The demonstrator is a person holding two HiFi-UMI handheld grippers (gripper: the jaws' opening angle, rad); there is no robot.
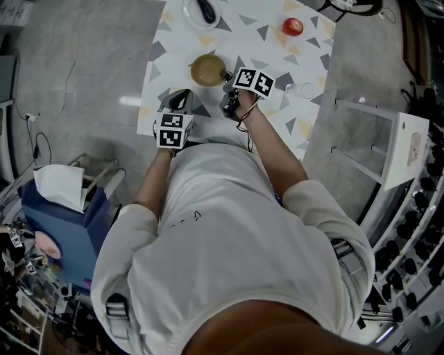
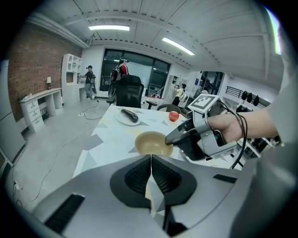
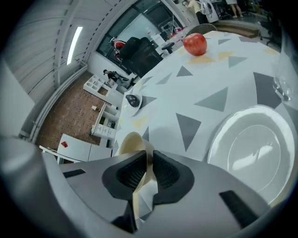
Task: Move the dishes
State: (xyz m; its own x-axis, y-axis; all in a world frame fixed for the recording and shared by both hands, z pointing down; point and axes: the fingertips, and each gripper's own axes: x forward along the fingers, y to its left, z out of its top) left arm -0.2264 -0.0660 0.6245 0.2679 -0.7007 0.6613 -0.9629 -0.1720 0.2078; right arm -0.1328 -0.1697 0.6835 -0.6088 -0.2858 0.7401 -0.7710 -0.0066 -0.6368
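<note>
The tan bowl [image 1: 207, 70] sits on the patterned counter [image 1: 173, 41], in its near half. The right tongs [image 3: 149, 160] are clenched on the bowl's rim, and the thin wall goes between the two pads. The left tongs [image 2: 151, 160] are pressed together with nothing between them, near the bowl but not touching it. A white plate [image 3: 251, 148] lies just beside the right tongs. Farther on the counter are a red apple [image 1: 293, 26] and a small plate [image 1: 189, 14] with a dark eggplant [image 1: 205, 10].
</note>
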